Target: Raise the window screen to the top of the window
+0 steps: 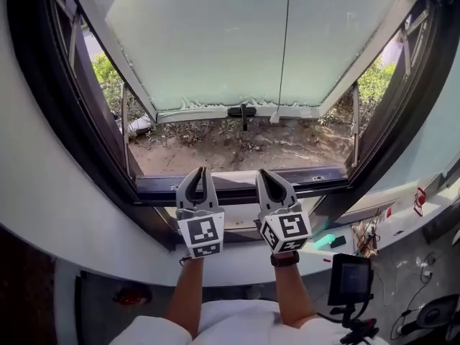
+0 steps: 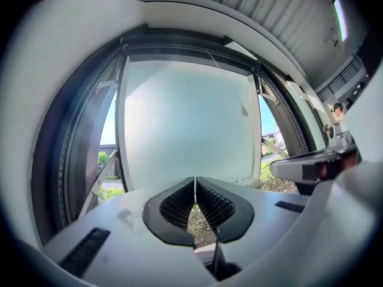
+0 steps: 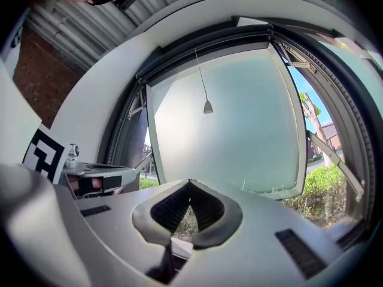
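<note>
Two hand-held grippers: left (image 1: 202,172) and right (image 1: 264,174), side by side low at the sill (image 1: 323,172), each with jaws pressed together at the tips on nothing. Window screen (image 1: 215,42): pale translucent panel across most of the opening, its lower rail well apart from both grippers, bare ground showing beneath. Handling, judged: light, flexible sheet with a frayed lower edge, easily creased; stiff only along the rail. Hold point: dark centre handle (image 1: 242,111) or pull cord (image 1: 285,42).

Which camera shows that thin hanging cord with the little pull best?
The right gripper view: the cord and its bell-shaped pull stand out against the pale pane. The head view shows it as a long thin line, its pull low by the pane's edge; the left gripper view shows it faint and small.
</note>
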Demonstrator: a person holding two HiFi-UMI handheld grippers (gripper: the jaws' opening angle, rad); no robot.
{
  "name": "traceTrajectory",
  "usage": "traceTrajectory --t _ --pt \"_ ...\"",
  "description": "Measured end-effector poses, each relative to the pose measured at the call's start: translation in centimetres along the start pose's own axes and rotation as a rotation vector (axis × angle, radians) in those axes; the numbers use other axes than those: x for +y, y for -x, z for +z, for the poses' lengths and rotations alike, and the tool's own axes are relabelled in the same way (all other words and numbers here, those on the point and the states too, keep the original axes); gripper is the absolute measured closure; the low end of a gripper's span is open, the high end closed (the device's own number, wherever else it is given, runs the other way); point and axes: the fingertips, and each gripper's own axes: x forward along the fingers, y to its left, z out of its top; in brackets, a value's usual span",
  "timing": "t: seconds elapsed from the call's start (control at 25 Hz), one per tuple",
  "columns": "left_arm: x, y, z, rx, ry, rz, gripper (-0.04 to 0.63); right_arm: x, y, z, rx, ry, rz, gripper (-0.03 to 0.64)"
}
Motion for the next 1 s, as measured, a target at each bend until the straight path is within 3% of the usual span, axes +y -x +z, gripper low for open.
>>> traceTrajectory --t 0.2,0.4,0.56,1.0 --pt "-3.3 0.5 -1.3 0.024 0.08 -0.093 0.594 -0.2 0.8 -1.4 0.051 0.028 -0.049 0.615" --pt "-5.8 0.3 -1.6 0.032 0.036 -0.146 0.594 -0.6 2.0 -1.3 0.044 0.039 -0.07 0.615" --pt "-7.5 0.7 -0.8 -0.052 0.075 -0.204 0.594 -1.4 2.9 -1.4 0.037 0.033 -0.088 0.615" --pt "-10.7 -0.1 -0.5 -0.061 0.07 -0.265 0.594 -3.4 4.7 -1.1 0.032 0.025 -0.112 0.615"
